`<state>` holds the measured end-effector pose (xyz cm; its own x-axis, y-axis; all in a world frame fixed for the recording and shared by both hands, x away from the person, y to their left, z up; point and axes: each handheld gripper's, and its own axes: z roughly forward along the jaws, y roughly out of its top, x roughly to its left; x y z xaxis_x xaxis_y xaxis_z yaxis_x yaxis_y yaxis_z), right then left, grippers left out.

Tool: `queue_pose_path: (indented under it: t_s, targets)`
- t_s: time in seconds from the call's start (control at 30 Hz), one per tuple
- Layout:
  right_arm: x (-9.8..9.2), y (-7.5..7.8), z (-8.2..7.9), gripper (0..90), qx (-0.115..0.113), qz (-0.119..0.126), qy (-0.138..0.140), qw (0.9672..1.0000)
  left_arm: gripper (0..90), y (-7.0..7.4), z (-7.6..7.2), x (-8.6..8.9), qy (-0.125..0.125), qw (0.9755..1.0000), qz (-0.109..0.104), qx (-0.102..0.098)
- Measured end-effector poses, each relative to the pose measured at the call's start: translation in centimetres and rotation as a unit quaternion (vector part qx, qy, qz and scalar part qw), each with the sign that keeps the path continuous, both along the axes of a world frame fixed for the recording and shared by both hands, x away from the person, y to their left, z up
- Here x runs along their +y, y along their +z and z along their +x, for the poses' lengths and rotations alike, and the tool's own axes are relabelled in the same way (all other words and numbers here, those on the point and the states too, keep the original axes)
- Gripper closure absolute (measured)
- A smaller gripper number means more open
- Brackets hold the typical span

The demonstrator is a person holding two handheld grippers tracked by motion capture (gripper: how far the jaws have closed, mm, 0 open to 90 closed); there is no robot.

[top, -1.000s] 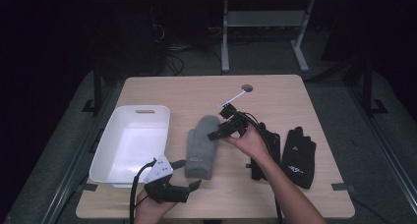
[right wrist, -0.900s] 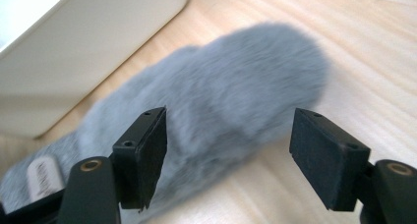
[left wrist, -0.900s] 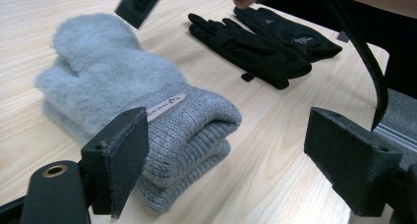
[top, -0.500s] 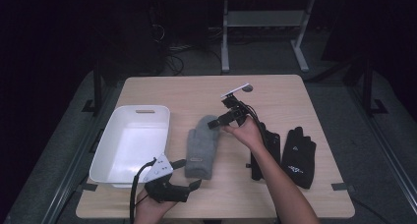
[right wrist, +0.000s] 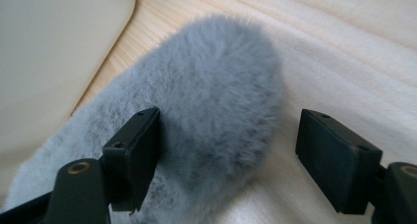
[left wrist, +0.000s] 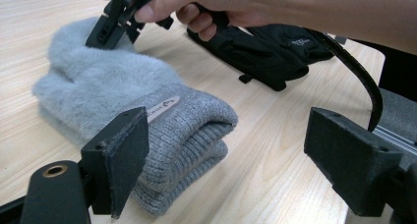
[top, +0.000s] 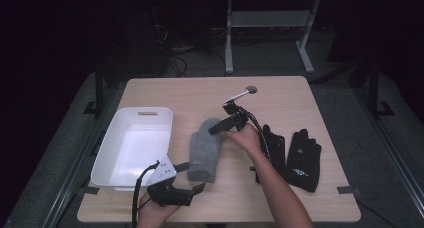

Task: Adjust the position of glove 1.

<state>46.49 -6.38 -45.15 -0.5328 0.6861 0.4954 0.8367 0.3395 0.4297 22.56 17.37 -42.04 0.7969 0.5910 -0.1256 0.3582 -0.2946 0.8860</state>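
We are looking down on a pale wood-grain table (top: 300, 98). At its middle a grey mitten (top: 205, 150) is lying flat: fluffy, furry pile on a rounded tip, ribbed knit at the folded cuff, with a small label sewn across it. At nine o'clock from the mitten a white plastic bin (top: 112, 140) with rounded corners is standing; we are seeing nothing inside it. At three o'clock a pair of black gloves (top: 295, 155), smooth fabric with small white print, is lying flat.

The right gripper (top: 215, 128) is hanging over the mitten's rounded tip at twelve o'clock, its jaws spread wide. They have just been opening, the tip is sitting between them, one pad is brushing the fur and the other is standing clear.

The left gripper (top: 192, 177) is resting at six o'clock, jaws spread, just beside the ribbed cuff.
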Motion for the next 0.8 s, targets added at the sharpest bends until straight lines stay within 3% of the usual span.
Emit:
queue_pose_path:
  t_s: [0.37,0.63,0.8]
  targets:
    - [0.8,-0.7,-0.3,40.1,0.000,0.010,0.001,0.9999,16.8,0.0,0.0,0.0,0.000,1.0000,0.002,-0.001]
    - [0.3,-1.3,-0.5,63.5,0.013,0.056,-0.002,0.9983,16.8,0.0,0.1,0.0,0.000,1.0000,0.002,0.003]
    - [0.1,-0.9,-0.9,71.2,-0.013,0.062,0.005,0.9980,16.9,0.1,0.6,0.1,0.002,0.9997,-0.014,0.021]
